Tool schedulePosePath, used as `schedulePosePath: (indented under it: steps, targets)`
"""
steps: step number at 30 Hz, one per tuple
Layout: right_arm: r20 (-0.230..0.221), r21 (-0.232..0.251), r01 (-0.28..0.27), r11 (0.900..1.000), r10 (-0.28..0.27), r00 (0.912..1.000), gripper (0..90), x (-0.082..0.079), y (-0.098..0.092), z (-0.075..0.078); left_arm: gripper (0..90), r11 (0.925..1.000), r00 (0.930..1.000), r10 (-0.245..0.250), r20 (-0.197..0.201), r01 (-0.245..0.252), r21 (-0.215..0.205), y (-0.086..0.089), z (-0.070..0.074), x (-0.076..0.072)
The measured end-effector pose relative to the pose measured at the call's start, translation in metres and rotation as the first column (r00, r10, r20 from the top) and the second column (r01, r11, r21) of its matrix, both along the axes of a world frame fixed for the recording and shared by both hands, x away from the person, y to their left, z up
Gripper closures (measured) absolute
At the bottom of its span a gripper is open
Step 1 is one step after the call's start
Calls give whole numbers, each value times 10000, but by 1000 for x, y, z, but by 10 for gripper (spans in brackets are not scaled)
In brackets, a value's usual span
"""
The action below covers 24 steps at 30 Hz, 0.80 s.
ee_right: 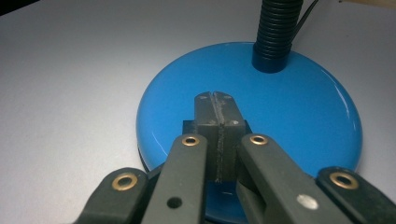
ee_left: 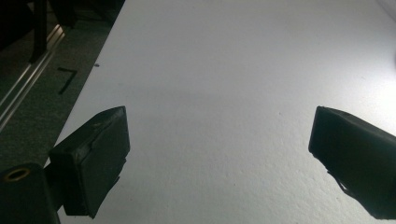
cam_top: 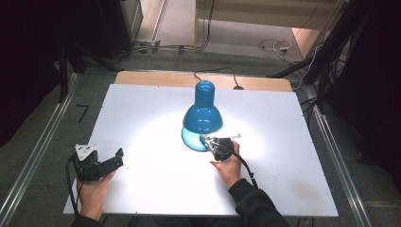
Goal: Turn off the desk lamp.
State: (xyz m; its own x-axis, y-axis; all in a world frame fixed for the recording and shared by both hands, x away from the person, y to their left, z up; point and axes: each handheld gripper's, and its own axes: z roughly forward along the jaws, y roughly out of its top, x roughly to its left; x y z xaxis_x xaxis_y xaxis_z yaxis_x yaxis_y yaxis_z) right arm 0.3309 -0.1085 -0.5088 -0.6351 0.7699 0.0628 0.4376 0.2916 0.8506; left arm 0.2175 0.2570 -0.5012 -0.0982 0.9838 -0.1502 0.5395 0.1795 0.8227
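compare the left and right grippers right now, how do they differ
The left gripper has its jaws spread wide; the right gripper has its jaws pressed together. The left hangs over bare table near the left front corner; the right has its tips over the lamp base. Both have black jaws and are hand-held.

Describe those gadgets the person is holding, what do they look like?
Each hand holds a black two-jaw tool. The left gripper has blocky black pads, a grey three-cornered plate on top and a black cable. The right gripper has dark grey linkage bars with brass-ringed rivets, plus a black cable along a dark sleeve.
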Motion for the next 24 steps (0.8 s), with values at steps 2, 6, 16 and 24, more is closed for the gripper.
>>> schedulePosePath:
  steps: [2, 6, 16, 24]
  targets:
    - [32, -2, -1, 10000, 1, 10000, 882, 1, 0, 0, 61, 10000, 10000, -12, -8, 12, 4, 0, 0, 0]
    - [-54, 120, 285, 9995, -284, 9996, 883, 7, -2, -2, 61, 10000, 10000, -23, 24, 23, -13, 0, 0, 0]
    - [-349, 301, 335, 9990, -324, 9989, 881, 11, -4, 0, 61, 10000, 10000, -3, 34, 4, -76, 1, 0, 0]
    - [-319, 530, 490, 9974, -474, 9984, 880, 11, -15, 7, 61, 9998, 10000, 53, 0, -53, -186, 3, 0, 0]
